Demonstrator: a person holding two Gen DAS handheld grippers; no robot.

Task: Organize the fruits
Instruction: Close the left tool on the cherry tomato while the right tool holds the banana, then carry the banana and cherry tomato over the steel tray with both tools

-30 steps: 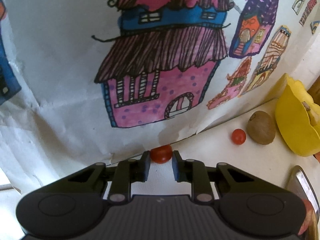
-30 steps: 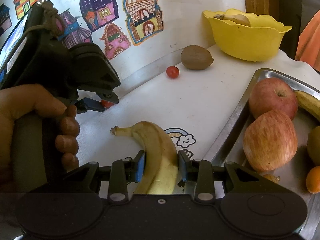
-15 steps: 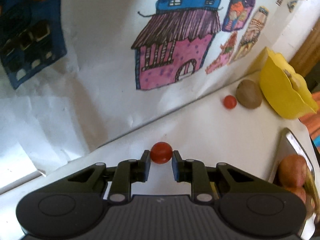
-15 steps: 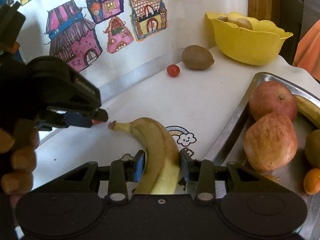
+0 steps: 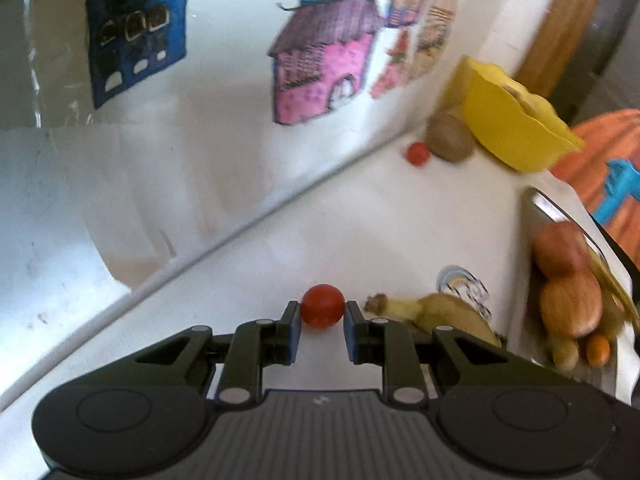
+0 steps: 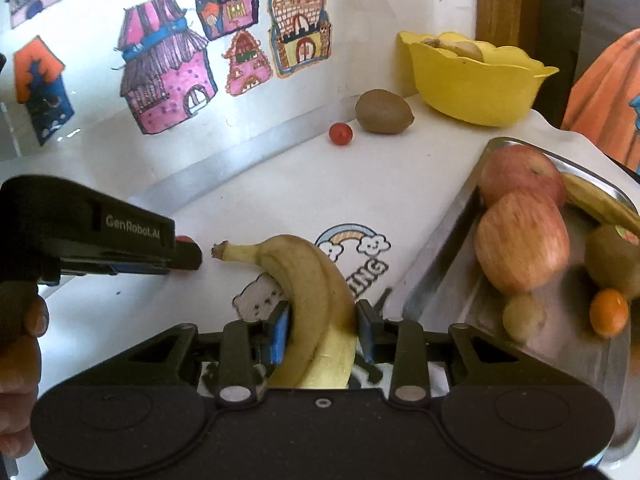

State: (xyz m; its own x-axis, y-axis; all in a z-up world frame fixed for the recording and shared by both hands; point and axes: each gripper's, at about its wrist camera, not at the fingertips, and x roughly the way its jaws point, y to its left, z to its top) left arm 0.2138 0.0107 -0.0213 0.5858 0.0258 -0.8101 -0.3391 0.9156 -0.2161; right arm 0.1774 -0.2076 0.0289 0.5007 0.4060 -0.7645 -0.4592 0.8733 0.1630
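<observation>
My left gripper [image 5: 322,314] is shut on a small red cherry tomato [image 5: 322,305] just above the white table. In the right wrist view the left gripper [image 6: 188,256] comes in from the left, the cherry tomato [image 6: 185,239] barely showing at its tip, close to the stem of a yellow banana [image 6: 308,276]. My right gripper [image 6: 322,320] has that banana between its blue pads, and its jaws are closing on it. The banana [image 5: 440,312] lies just right of the left gripper. A steel tray [image 6: 440,280] at the right holds two apples [image 6: 520,248] and other fruit.
A second cherry tomato [image 6: 340,134] and a kiwi [image 6: 383,112] lie by the wall near a yellow bowl [image 6: 476,84]. Drawings of houses cover the wall behind. A person's orange garment [image 6: 600,92] shows at the far right, and the tray [image 5: 536,200] reaches the table's right edge.
My left gripper has carried the cherry tomato away from the wall towards the banana and has rolled. The right gripper with the banana has shifted slightly.
</observation>
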